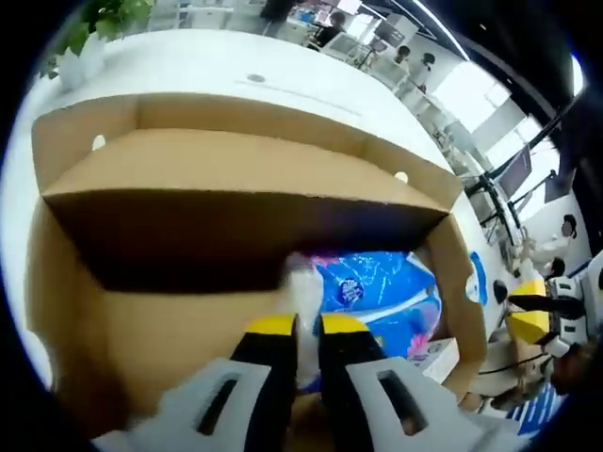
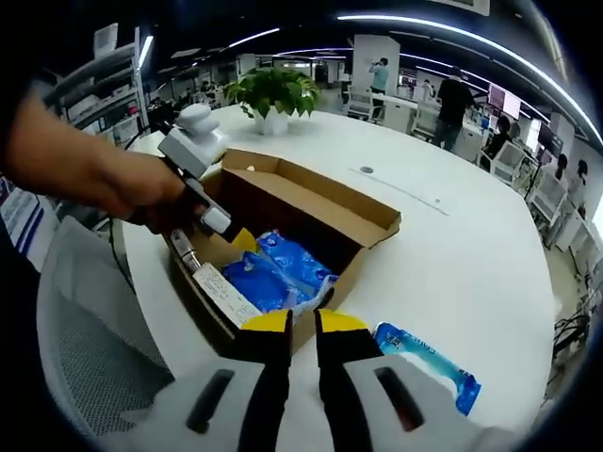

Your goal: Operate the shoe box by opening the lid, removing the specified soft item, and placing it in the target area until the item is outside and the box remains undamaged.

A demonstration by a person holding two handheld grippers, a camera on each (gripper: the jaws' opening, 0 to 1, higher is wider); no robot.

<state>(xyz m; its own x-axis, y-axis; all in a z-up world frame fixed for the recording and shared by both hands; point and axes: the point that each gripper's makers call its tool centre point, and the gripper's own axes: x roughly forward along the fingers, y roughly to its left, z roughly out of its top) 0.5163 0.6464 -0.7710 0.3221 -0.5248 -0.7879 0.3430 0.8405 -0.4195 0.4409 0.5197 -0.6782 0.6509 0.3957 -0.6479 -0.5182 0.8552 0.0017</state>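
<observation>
The shoe box (image 2: 283, 240) stands open on the white table (image 2: 452, 245), blue soft packs (image 2: 278, 273) inside. The left gripper (image 1: 307, 325) reaches into it — jaws pinched on a pack's (image 1: 377, 292) white edge. The right gripper (image 2: 301, 322) hovers near the box, jaws nearly together, empty — another blue pack (image 2: 429, 363) lies beside it.

Left gripper (image 1: 308, 328) is inside the open cardboard shoe box (image 1: 141, 311), jaws nearly closed on a white corner of the blue plastic soft pack (image 1: 382, 297). Box lid (image 1: 236, 160) stands open behind. Box sits on white desk (image 1: 283, 80); potted plant (image 1: 89, 33) at the far edge.
</observation>
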